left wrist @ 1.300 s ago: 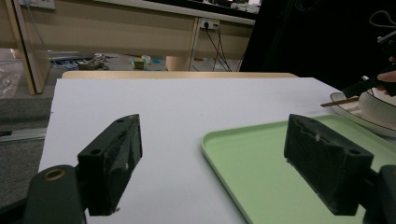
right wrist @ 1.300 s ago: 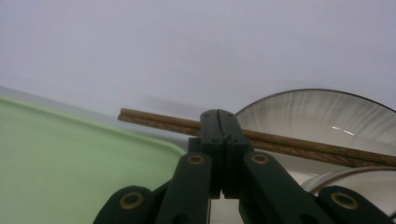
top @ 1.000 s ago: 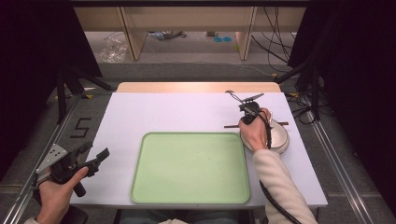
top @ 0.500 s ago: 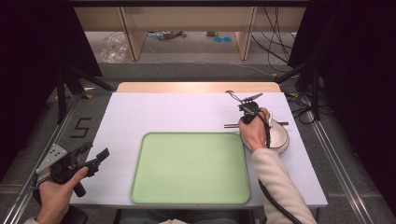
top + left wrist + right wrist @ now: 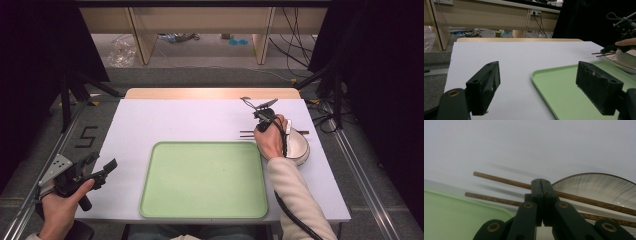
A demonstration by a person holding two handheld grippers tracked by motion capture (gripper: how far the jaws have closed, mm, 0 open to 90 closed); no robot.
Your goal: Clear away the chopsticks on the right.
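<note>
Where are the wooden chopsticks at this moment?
In the high view the chopsticks lie across the white bowl on the table's right side, just beyond the green tray; the right gripper is shut above them.

One sign can be read: a dark figure "5" [image 5: 88, 136] stands on the grey floor strip along the left edge of the white table [image 5: 165, 120], in the high view. It lies ahead of the left gripper [image 5: 102, 167], a little toward the far side from it and just outside the table's edge, and well apart from the right gripper [image 5: 262, 116] across the table. The figure is drawn in angular strokes, as if laid in tape. No other text, label, brand or number can be made out on any surface in either gripper view.
</note>
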